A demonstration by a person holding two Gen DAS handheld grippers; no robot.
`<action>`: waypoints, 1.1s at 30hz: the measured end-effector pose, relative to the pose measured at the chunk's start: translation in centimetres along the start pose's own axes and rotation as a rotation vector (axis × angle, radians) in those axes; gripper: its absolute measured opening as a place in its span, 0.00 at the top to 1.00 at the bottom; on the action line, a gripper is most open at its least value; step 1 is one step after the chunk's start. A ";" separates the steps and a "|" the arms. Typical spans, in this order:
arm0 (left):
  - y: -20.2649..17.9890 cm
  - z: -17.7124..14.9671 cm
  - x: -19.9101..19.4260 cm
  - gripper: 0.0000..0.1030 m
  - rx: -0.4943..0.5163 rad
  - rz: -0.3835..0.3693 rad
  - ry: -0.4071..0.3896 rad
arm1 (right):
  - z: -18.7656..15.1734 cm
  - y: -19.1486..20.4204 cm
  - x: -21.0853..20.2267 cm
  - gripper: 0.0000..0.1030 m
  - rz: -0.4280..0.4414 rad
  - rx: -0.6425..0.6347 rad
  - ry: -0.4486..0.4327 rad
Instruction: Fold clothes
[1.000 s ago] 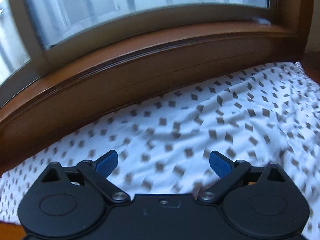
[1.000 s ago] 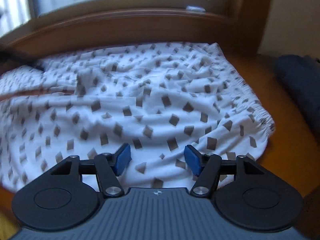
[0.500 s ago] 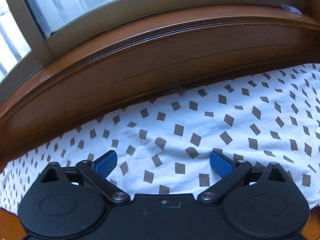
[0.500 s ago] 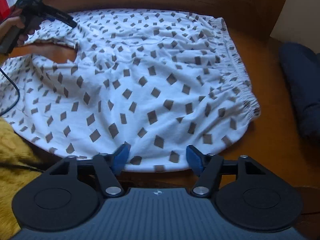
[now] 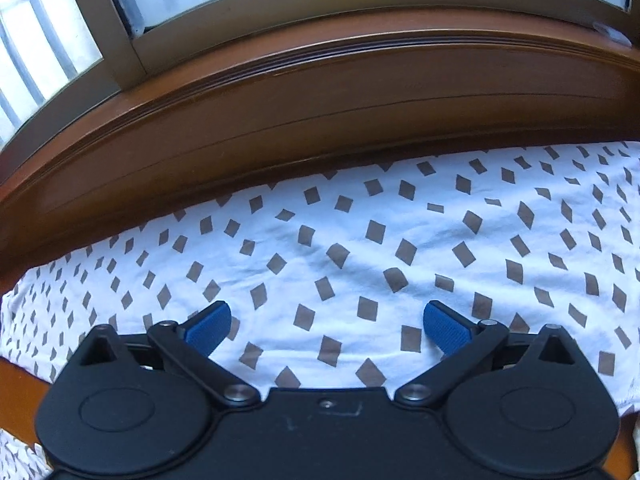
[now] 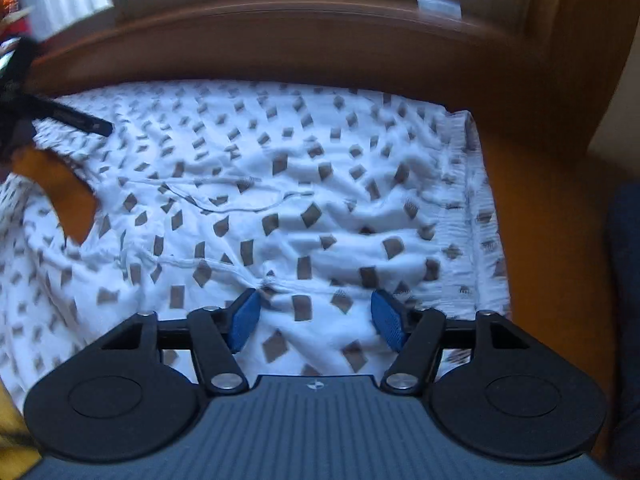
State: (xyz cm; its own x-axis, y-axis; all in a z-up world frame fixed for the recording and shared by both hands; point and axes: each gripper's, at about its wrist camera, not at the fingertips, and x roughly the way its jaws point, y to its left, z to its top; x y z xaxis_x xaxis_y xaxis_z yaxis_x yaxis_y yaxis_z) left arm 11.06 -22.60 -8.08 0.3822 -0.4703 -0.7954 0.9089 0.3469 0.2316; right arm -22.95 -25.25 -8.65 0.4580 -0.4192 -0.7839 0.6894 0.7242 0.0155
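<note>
Two grippers hang over one garment. Left gripper (image 5: pixel 327 322): blue pads (image 5: pixel 208 326) set wide apart, nothing pinched btwn them, tips just above the white shorts w/ brown diamonds (image 5: pixel 360 248). That part of the cloth lies fairly flat, running back to the wooden sill (image 5: pixel 320 120) w/ window glass (image 5: pixel 52 36) beyond. Right gripper (image 6: pixel 316 320): jaws opening, fabric lying btwn the pads but neither pressing on it; a bunched knot of cloth sits right at its left pad (image 6: pixel 244 320). From there the shorts spread rumpled across the wooden table (image 6: pixel 548 216), gathered waistband (image 6: pixel 476 216) along the right edge, a thin drawstring (image 6: pixel 240 204) curling over the middle. Dark blue cloth (image 6: pixel 624 280) at far right, apart from the shorts. Right-wrist view is motion-blurred; the other gripper shows at far left as a dark shape over the shorts.
</note>
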 end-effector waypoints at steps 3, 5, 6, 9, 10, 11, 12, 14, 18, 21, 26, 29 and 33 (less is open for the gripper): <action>-1.2 0.3 -0.7 0.00 0.039 0.064 0.008 | -1.3 -0.6 -0.9 0.34 -0.010 -0.011 -0.016; -2.2 -0.1 -2.1 0.00 0.061 0.087 0.000 | -1.6 -1.2 -2.0 0.34 -0.025 0.032 -0.032; -2.6 -0.5 -3.1 0.00 0.059 0.086 -0.009 | -1.8 -1.5 -2.8 0.34 -0.028 0.044 -0.058; -3.7 -2.4 -6.9 0.00 0.014 0.051 -0.037 | -2.6 -2.1 -5.3 0.33 -0.007 0.062 -0.133; -4.1 -3.2 -8.2 0.00 -0.005 0.036 -0.045 | -3.0 -2.3 -5.9 0.32 0.002 0.059 -0.146; -4.4 -3.9 -9.4 0.00 -0.022 0.024 -0.053 | -3.5 -2.4 -6.3 0.32 0.001 0.050 -0.151; -4.9 -4.8 -10.6 0.00 -0.038 0.014 -0.061 | -3.9 -2.4 -6.6 0.32 -0.001 0.040 -0.155; -6.2 -6.7 -13.1 0.00 -0.049 0.001 -0.077 | -5.0 -2.7 -6.9 0.32 -0.003 0.027 -0.165; -8.6 -10.5 -16.7 0.00 0.026 0.006 -0.111 | -7.1 -2.5 -7.7 0.32 0.030 0.003 -0.230; -9.7 -12.8 -17.8 0.00 0.106 0.007 -0.105 | -8.0 -0.6 -8.4 0.32 0.081 -0.104 -0.238; -10.1 -16.0 -19.1 0.00 0.086 -0.076 -0.092 | -9.1 4.3 -8.8 0.32 0.209 -0.337 -0.192; -10.3 -17.8 -19.9 0.00 0.067 -0.081 -0.075 | -10.3 7.4 -8.2 0.32 0.250 -0.434 -0.162; -11.2 -21.0 -21.2 0.00 0.154 -0.086 -0.090 | -11.9 11.0 -7.4 0.34 0.233 -0.553 -0.171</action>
State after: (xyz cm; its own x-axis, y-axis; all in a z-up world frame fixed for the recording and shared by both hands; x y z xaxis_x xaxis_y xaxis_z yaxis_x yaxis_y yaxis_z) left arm -10.74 0.52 -5.58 0.3095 -0.5661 -0.7641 0.9509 0.1778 0.2535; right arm -25.46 -7.64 -10.07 0.6763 -0.2650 -0.6873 0.1888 0.9642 -0.1859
